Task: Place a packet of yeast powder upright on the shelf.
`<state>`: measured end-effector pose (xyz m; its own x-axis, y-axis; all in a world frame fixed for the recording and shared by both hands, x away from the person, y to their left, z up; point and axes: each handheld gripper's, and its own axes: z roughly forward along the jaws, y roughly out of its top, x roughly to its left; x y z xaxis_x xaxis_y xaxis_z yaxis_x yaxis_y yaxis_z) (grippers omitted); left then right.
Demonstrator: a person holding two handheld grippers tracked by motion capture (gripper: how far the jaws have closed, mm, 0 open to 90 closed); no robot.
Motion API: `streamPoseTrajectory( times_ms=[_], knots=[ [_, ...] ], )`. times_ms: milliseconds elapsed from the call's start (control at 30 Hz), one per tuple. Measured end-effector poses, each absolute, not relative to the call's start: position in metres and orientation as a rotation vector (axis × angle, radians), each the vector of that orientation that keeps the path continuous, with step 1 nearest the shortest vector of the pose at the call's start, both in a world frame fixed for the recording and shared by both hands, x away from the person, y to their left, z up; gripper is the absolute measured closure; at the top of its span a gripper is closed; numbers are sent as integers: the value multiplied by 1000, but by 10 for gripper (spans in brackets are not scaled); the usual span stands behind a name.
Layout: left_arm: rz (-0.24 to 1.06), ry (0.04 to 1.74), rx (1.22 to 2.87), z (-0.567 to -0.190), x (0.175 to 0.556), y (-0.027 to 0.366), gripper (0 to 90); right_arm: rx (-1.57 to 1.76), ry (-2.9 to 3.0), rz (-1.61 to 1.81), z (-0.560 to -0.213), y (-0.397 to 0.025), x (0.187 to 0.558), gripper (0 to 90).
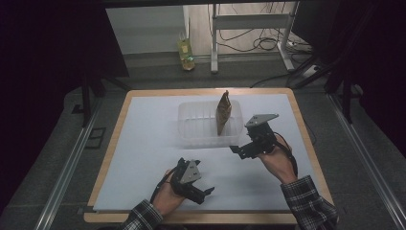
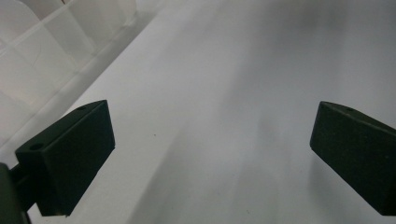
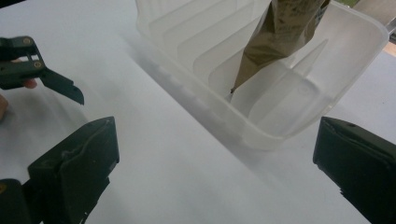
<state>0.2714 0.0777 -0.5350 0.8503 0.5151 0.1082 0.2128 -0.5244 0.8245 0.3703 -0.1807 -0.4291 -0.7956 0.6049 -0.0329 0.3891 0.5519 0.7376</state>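
- Translucent white ribbed plastic tub (image 1: 191, 125) sits mid-worktop on the pale sheet-covered wooden worktop (image 1: 143, 158), long side running left-right.
- Brown crinkled paper pouch (image 1: 223, 112) stands upright inside the tub, toward its right end, long axis near vertical, lower tip resting between the ribs (image 3: 280, 32).
- Right gripper (image 1: 238, 150) is just beside the tub's near right corner, jaws spread wide, nothing between them; its own view looks along the near wall with the pouch ahead and up.
- Left gripper (image 1: 207, 191) is near the worktop's front edge, well apart from the tub, jaws apart and empty, aimed over bare sheet with the tub off to its left (image 2: 51, 56).
- Judgement: right gripper is clearly nearer; the pouch lies forward and slightly left of it, so any grab comes from that side, closing across the upright pouch.
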Motion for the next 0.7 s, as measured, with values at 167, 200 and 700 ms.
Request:
streamPoseTrajectory(
  times_ms=[167, 200, 700],
  knots=[
    [427, 527, 2132, -536, 271, 78, 0, 828, 2500, 1082, -434, -186, 364, 2],
    [426, 527, 2132, -536, 271, 77, 0, 831, 2499, 1084, -435, -187, 363, 2],
    [423, 529, 2130, -536, 271, 78, 0, 822, 2490, 1077, -444, -206, 342, 0]
  ],
)
